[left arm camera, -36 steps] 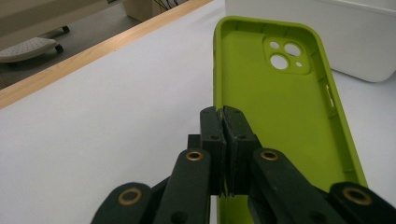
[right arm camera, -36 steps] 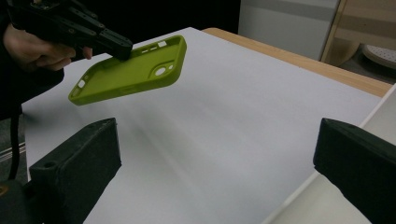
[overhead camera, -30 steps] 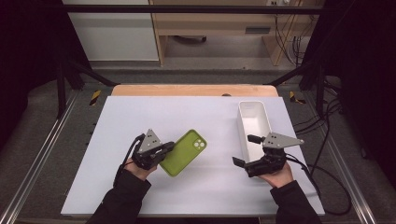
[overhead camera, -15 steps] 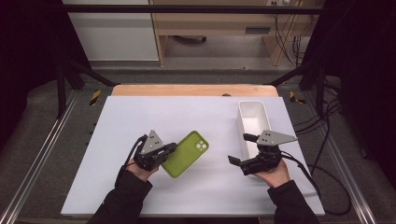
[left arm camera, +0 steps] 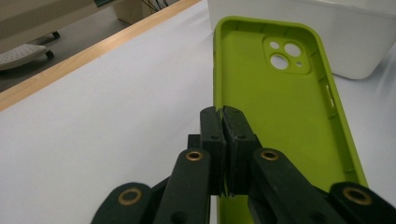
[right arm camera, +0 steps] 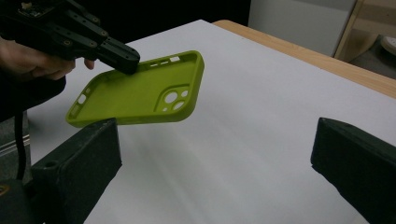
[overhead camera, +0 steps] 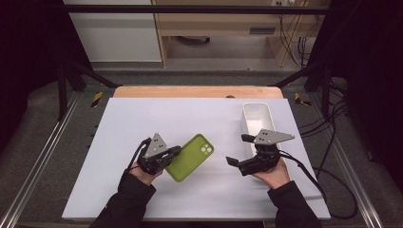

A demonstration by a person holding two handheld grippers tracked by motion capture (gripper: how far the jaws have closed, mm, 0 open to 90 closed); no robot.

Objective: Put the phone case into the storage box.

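High view puts your left tongs [overhead camera: 175, 151] at the left of the white worktop [overhead camera: 142, 118], clamped on the rim of the green phone case [overhead camera: 191, 156], which lies between your two hands, open side up, with its camera cutout at the far end. From the left gripper view you can see the two black jaws pressed together on the thin side wall of the case near one long edge, with the hollow inside and the lens holes stretching away toward the white bin [left arm camera: 336, 32] just beyond it. Your right tongs [overhead camera: 237, 149] stand released, jaws wide apart, holding nothing and pointing left toward the case from near the bin [overhead camera: 256, 118] at the right side of the worktop. The right gripper view looks between those spread jaws across the bare surface to the case, which there appears lifted at the camera end, its near edge clear of the worktop, pinched along its far rim by your left tongs, with your left hand [right arm camera: 32, 60] behind them.
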